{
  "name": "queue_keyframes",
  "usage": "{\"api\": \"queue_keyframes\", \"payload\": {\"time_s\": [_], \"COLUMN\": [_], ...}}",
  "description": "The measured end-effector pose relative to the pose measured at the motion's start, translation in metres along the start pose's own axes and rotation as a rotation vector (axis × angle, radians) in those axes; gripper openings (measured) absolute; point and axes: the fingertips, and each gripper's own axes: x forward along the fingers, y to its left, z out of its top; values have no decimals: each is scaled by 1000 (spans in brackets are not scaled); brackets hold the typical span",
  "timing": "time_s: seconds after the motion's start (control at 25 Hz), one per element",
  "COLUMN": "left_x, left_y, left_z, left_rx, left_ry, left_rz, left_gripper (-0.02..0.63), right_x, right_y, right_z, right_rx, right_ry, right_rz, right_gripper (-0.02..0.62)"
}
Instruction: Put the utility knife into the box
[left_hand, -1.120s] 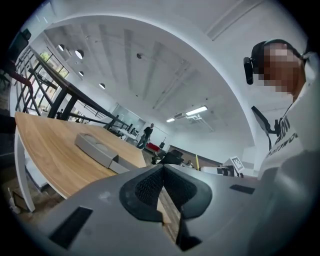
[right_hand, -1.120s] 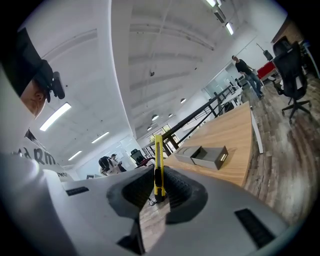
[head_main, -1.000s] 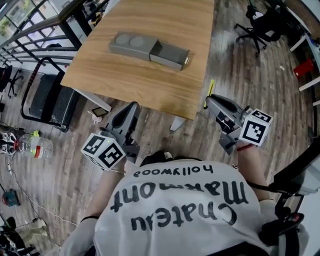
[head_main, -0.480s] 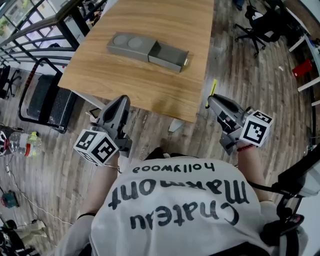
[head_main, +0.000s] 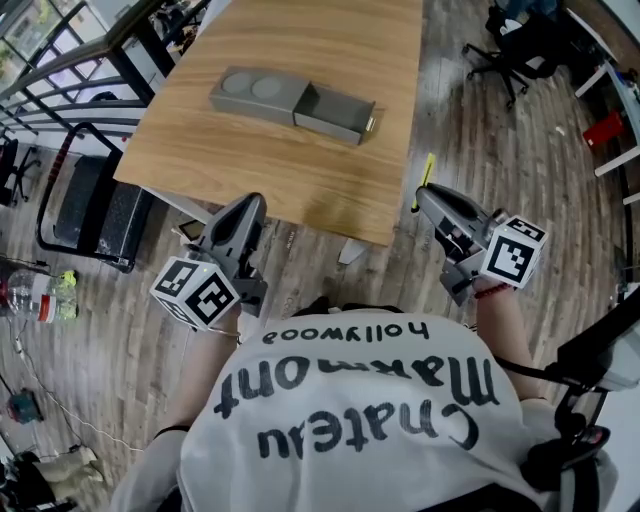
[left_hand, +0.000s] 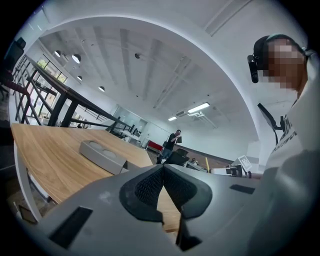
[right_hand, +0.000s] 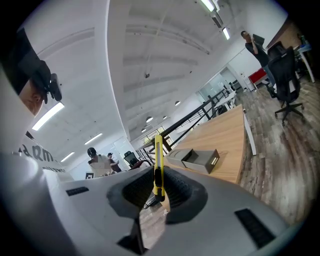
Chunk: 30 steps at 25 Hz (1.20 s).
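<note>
A yellow utility knife (head_main: 423, 180) (right_hand: 158, 165) sticks up from my right gripper (head_main: 428, 195) (right_hand: 158, 186), which is shut on it off the table's near right corner. The grey box (head_main: 292, 102) (right_hand: 194, 159) (left_hand: 103, 156) lies on the wooden table (head_main: 300, 170), its drawer part pulled out to the right. My left gripper (head_main: 250, 205) (left_hand: 163, 172) hangs at the table's near edge, left of the knife, with its pads pressed together and nothing between them.
Black office chairs (head_main: 510, 45) stand on the plank floor at the far right. A black treadmill frame (head_main: 85, 195) sits left of the table. A plastic bottle (head_main: 35, 295) lies on the floor at the far left. People stand in the distance.
My left gripper has moved left and up toward the table's near edge. The right gripper with the knife has stayed almost still.
</note>
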Motion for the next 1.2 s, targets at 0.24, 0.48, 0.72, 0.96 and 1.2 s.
{"api": "queue_keyframes", "payload": {"time_s": [0.24, 0.48, 0.72, 0.96, 1.2], "left_x": [9, 21, 37, 52, 82], "left_y": [-4, -16, -19, -8, -4], "left_z": [-2, -14, -13, -9, -3], "left_rx": [2, -5, -5, -16, -32], "left_ry": [12, 57, 46, 40, 35], "left_rz": [-20, -58, -61, -19, 6], "left_gripper": [8, 8, 8, 8, 8], "right_x": [-5, -12, -5, 19, 31], "right_y": [-1, -10, -23, -36, -67], "right_z": [-1, 4, 12, 30, 53], "right_rx": [7, 22, 22, 11, 20], "right_ry": [-5, -25, -5, 17, 46], "right_rz": [-19, -47, -30, 16, 23], "right_gripper": [61, 62, 61, 61, 62]}}
